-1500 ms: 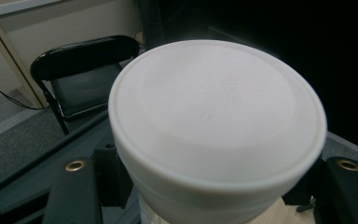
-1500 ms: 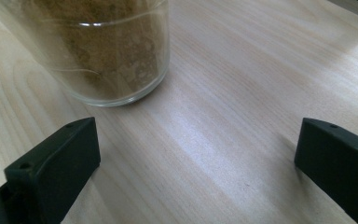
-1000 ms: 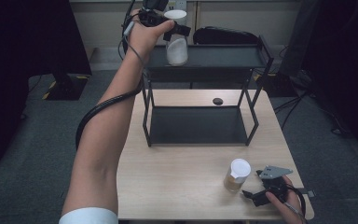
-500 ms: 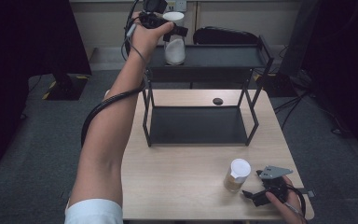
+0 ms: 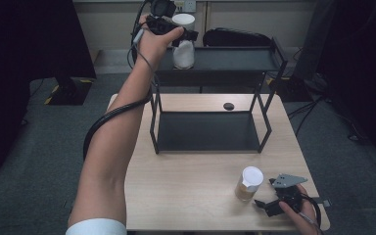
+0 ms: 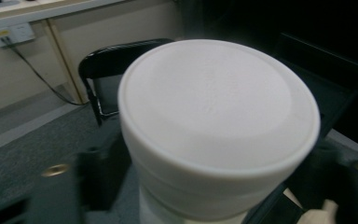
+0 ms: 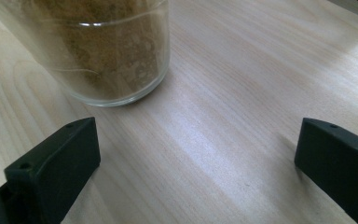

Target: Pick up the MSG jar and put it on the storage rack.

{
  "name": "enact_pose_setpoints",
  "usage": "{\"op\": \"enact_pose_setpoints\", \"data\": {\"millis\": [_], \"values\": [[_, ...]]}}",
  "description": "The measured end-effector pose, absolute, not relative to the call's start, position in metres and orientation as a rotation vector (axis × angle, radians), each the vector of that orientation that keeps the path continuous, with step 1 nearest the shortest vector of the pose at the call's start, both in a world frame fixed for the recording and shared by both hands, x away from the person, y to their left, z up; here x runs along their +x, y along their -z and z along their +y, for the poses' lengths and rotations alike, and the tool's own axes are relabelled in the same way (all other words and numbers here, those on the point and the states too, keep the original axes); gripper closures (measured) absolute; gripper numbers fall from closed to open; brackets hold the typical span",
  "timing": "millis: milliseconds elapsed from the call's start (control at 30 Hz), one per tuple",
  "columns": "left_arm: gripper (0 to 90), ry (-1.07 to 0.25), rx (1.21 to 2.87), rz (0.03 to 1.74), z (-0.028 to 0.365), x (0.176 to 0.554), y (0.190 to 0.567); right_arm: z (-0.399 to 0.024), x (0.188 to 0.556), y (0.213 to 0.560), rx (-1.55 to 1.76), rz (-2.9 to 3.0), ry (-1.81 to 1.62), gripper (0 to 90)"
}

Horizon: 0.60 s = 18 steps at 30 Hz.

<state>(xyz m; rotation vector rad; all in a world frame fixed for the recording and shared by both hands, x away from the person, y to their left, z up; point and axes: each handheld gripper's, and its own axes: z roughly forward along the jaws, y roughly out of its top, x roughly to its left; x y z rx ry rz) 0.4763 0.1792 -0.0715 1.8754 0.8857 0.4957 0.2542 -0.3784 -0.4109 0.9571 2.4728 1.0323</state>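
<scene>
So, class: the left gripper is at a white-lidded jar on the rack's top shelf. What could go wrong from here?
1. The left gripper, its jaws just opening around the white jar, could nudge it as it withdraws; it stands near the top shelf edge.
2. The right gripper sits open close to the brown-filled jar; a careless move might knock it over.

White lid (image 5: 183, 20) seen on pale, whitish jar (image 5: 183, 53), top shelf of dark grey rack (image 5: 225, 61). Second jar (image 5: 248, 185): white lid, brown powder behind clear glass. Table (image 5: 196, 196) light wood, fine grain. Small black disc (image 5: 228, 105) at 12 o'clock on table. Both grippers black: left gripper (image 5: 176, 33), right gripper (image 5: 269, 205). Floor (image 5: 39, 161) grey. Sleeve (image 5: 97, 227) white.
</scene>
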Motion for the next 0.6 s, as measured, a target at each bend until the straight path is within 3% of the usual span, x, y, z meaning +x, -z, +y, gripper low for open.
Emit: {"op": "enact_pose_setpoints", "data": {"millis": [400,600], "values": [[0.2,-0.463,1.801,0.887,0.189,0.439,0.088,-0.378,0.254,0.411,0.959,2.471,-1.031,0.0],[0.1,-0.438,1.800,0.844,0.192,0.427,0.104,-0.378,0.254,0.411,0.959,2.472,-1.031,0.0]]}}
